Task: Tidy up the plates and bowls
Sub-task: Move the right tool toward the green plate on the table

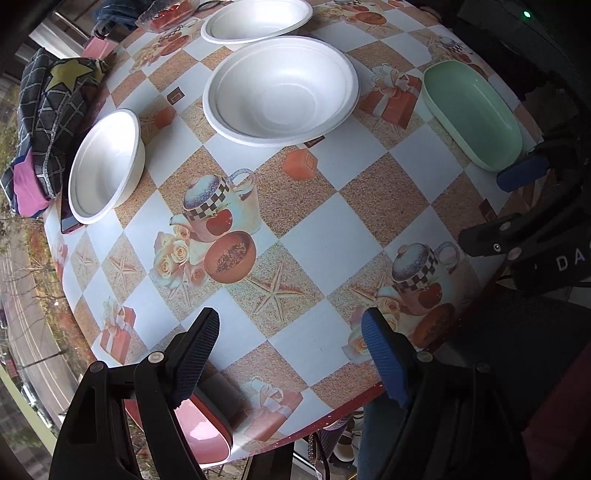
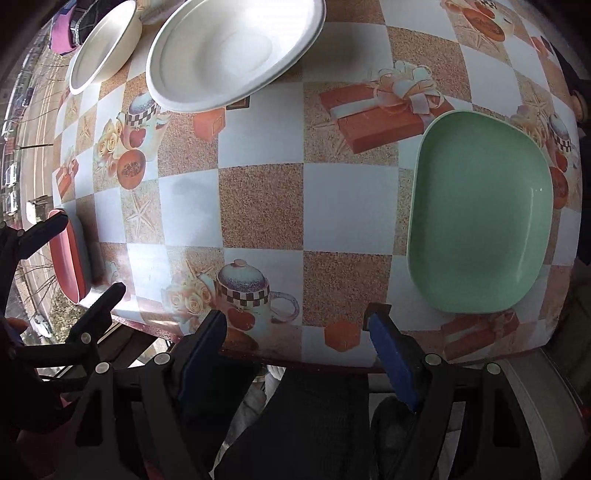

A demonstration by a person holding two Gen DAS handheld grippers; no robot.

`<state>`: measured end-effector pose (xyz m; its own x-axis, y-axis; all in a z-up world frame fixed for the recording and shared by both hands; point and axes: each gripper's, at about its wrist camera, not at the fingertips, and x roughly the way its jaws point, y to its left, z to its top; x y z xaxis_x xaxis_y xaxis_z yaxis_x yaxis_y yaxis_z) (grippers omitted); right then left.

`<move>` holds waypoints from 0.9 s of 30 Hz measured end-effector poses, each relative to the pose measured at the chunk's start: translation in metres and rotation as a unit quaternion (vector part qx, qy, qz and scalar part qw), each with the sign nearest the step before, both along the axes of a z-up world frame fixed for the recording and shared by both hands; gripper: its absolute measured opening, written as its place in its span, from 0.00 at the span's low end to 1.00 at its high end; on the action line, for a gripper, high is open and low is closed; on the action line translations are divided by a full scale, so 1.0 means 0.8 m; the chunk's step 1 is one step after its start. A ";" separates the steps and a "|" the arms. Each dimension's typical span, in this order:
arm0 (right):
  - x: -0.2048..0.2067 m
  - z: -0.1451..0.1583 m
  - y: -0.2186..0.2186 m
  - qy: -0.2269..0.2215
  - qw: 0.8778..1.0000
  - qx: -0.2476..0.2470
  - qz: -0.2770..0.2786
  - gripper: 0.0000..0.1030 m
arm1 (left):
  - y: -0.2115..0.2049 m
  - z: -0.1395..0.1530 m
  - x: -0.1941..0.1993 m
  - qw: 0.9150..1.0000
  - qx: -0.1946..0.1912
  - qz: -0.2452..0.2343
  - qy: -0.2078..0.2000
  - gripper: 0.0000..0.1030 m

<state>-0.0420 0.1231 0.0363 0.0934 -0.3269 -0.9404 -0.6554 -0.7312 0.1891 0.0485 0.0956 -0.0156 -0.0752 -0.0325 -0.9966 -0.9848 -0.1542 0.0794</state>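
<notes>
left tongs (image 1: 291, 354) spread, empty, above table (image 1: 332, 229) near edge; right tongs (image 2: 299, 354) spread, empty; green plate (image 2: 480, 214) at near right corner; pink plate (image 1: 207, 424) at near left corner; white bowls (image 1: 280, 92) mid-table, toward far edge

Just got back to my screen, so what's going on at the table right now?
A person holds a gripper in each hand over the table, and both the left gripper and the right gripper are open and empty. Nothing has been stacked: the green plate, the pink plate at the near edge, two wide white bowls and a smaller white bowl all sit apart.
</notes>
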 end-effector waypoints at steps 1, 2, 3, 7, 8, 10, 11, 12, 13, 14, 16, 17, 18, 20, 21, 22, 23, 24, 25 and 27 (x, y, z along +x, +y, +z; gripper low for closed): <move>0.002 -0.003 -0.001 -0.001 1.000 0.000 -0.002 0.79 | 0.001 -0.001 0.001 1.000 -0.001 -0.001 0.000 0.80; 0.006 0.000 0.005 -0.001 1.000 -0.001 -0.003 0.78 | 0.003 -0.002 0.003 1.000 -0.002 -0.002 0.000 0.80; 0.008 0.000 0.007 -0.002 1.000 -0.002 -0.004 0.78 | 0.005 -0.003 0.004 1.000 -0.003 -0.003 0.000 0.80; 0.017 -0.014 -0.005 -0.004 1.000 -0.003 -0.006 0.79 | 0.009 -0.004 0.008 1.000 -0.005 -0.007 0.001 0.80; 0.018 -0.014 -0.005 -0.004 1.000 -0.003 -0.007 0.79 | 0.010 -0.004 0.008 1.000 -0.006 -0.008 0.001 0.80; 0.018 -0.019 -0.009 -0.005 1.000 -0.003 -0.009 0.79 | 0.013 -0.005 0.010 1.000 -0.006 -0.008 0.003 0.80; 0.019 -0.019 -0.007 -0.006 1.000 -0.003 -0.009 0.78 | 0.013 -0.005 0.010 1.000 -0.007 -0.008 0.003 0.80; 0.020 -0.018 -0.005 -0.006 1.000 -0.004 -0.008 0.79 | 0.013 -0.005 0.010 1.000 -0.007 -0.008 0.003 0.80; 0.020 -0.017 -0.003 -0.007 1.000 -0.005 -0.008 0.79 | 0.012 -0.005 0.010 1.000 -0.007 -0.008 0.002 0.80; 0.022 -0.018 -0.003 -0.008 1.000 -0.006 -0.008 0.79 | 0.013 -0.005 0.011 1.000 -0.008 -0.006 0.001 0.80; 0.022 -0.020 -0.006 -0.011 1.000 -0.005 -0.003 0.79 | 0.013 -0.007 0.011 1.000 -0.013 -0.006 0.000 0.80; 0.022 -0.021 -0.008 -0.012 1.000 -0.006 0.000 0.79 | 0.013 -0.008 0.013 1.000 -0.015 -0.008 0.000 0.80; 0.021 -0.022 -0.010 -0.012 1.000 -0.007 0.001 0.79 | 0.012 -0.009 0.014 1.000 -0.015 -0.010 -0.001 0.80; 0.021 -0.024 -0.013 -0.013 1.000 -0.007 0.004 0.79 | 0.011 -0.010 0.016 1.000 -0.016 -0.011 -0.003 0.80; 0.021 -0.025 -0.014 -0.014 1.000 -0.008 0.005 0.79 | 0.011 -0.010 0.017 1.000 -0.017 -0.011 -0.003 0.80; 0.022 -0.027 -0.015 -0.013 1.000 -0.009 0.005 0.79 | 0.010 -0.011 0.017 1.000 -0.017 -0.011 -0.003 0.80; 0.023 -0.027 -0.016 -0.013 1.000 -0.009 0.004 0.79 | 0.009 -0.011 0.016 1.000 -0.018 -0.009 -0.004 0.80; 0.023 -0.028 -0.016 -0.013 1.000 -0.008 0.003 0.79 | 0.008 -0.011 0.015 1.000 -0.020 -0.008 -0.004 0.80; 0.023 -0.028 -0.015 -0.012 1.000 -0.006 0.003 0.79 | 0.008 -0.012 0.014 1.000 -0.021 -0.007 -0.005 0.80; 0.026 -0.027 -0.012 -0.010 1.000 -0.003 -0.002 0.78 | 0.008 -0.012 0.014 1.000 -0.022 -0.005 -0.007 0.80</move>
